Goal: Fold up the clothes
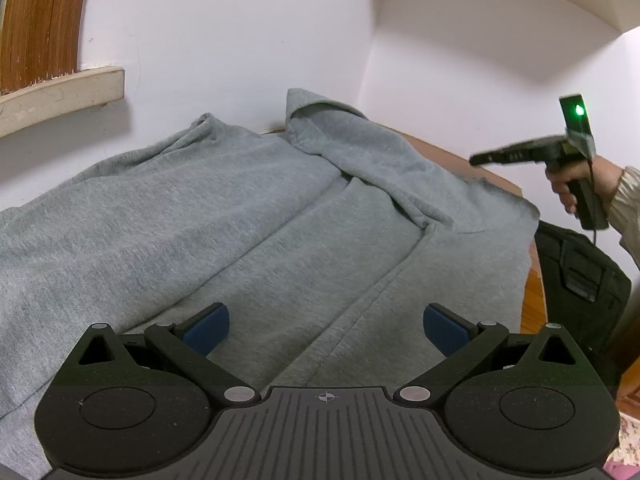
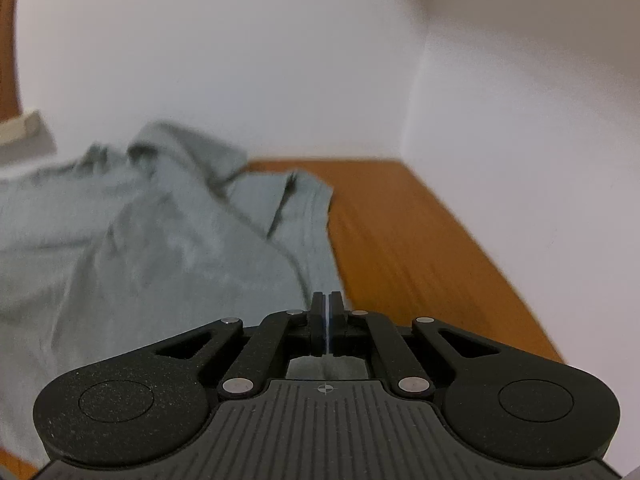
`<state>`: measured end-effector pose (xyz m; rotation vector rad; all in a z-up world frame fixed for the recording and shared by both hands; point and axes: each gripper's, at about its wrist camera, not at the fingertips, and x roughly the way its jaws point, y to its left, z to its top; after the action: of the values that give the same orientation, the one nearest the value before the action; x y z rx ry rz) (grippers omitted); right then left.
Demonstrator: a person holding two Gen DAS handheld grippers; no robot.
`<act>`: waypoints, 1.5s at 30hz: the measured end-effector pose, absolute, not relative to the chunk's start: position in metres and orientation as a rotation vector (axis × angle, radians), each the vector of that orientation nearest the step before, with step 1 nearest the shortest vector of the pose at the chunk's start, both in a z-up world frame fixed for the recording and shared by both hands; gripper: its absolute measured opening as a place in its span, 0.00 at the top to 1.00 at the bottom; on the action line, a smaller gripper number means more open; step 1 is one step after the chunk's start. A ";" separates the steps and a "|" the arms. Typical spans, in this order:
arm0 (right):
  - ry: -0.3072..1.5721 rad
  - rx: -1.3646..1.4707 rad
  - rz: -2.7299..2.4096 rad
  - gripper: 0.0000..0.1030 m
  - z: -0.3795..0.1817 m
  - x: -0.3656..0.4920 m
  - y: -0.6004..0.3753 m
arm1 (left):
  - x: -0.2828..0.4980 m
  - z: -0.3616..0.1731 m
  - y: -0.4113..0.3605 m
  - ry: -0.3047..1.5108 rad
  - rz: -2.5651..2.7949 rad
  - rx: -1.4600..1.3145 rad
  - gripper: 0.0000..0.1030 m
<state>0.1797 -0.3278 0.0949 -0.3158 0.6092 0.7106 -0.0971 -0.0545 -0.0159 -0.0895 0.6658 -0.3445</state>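
A grey hoodie (image 1: 240, 220) lies spread over a wooden table (image 2: 420, 240), its hood (image 1: 360, 140) toward the back wall. My left gripper (image 1: 326, 328) hovers low over the hoodie's front, open wide, with its blue pads (image 1: 208, 328) well apart and nothing between them. My right gripper (image 2: 328, 300) is shut with no cloth between its fingers. It is above the right edge of the hoodie (image 2: 140, 240), which is blurred in the right wrist view. The left wrist view shows the right gripper (image 1: 478, 159) raised in a hand (image 1: 568, 188) above the hoodie's right side.
White walls meet in a corner behind the table. A pale ledge (image 1: 60, 96) with wood panelling above it sits on the left wall. A black bag (image 1: 580, 280) stands off the table's right side. Bare wood lies to the right of the hoodie.
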 end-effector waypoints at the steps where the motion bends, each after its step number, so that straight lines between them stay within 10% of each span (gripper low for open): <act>1: 0.626 -0.293 0.709 0.79 0.092 0.181 -0.333 | -0.097 -0.016 -0.054 0.666 -0.344 -0.089 0.00; 4: 0.675 -0.223 0.702 0.51 0.082 0.183 -0.350 | -0.097 -0.016 -0.054 0.666 -0.344 -0.089 0.00; 9: 0.736 -0.141 0.718 0.52 0.073 0.184 -0.362 | -0.097 -0.016 -0.054 0.666 -0.342 -0.089 0.00; 13: 0.724 -0.184 0.751 0.94 0.073 0.175 -0.351 | -0.097 -0.016 -0.055 0.666 -0.340 -0.090 0.00; 24: 0.554 -0.279 0.706 0.97 0.091 0.168 -0.339 | -0.097 -0.015 -0.054 0.667 -0.343 -0.088 0.00; 32: 0.553 -0.158 0.612 0.64 0.080 0.145 -0.378 | -0.097 -0.015 -0.053 0.668 -0.345 -0.087 0.00; 45: 0.640 -0.059 0.662 0.59 0.064 0.118 -0.440 | -0.097 -0.015 -0.053 0.669 -0.346 -0.084 0.00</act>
<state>0.1182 -0.4398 0.0638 -0.0588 0.6396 0.6623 -0.0969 -0.0534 -0.0147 -0.0843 0.6694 -0.3458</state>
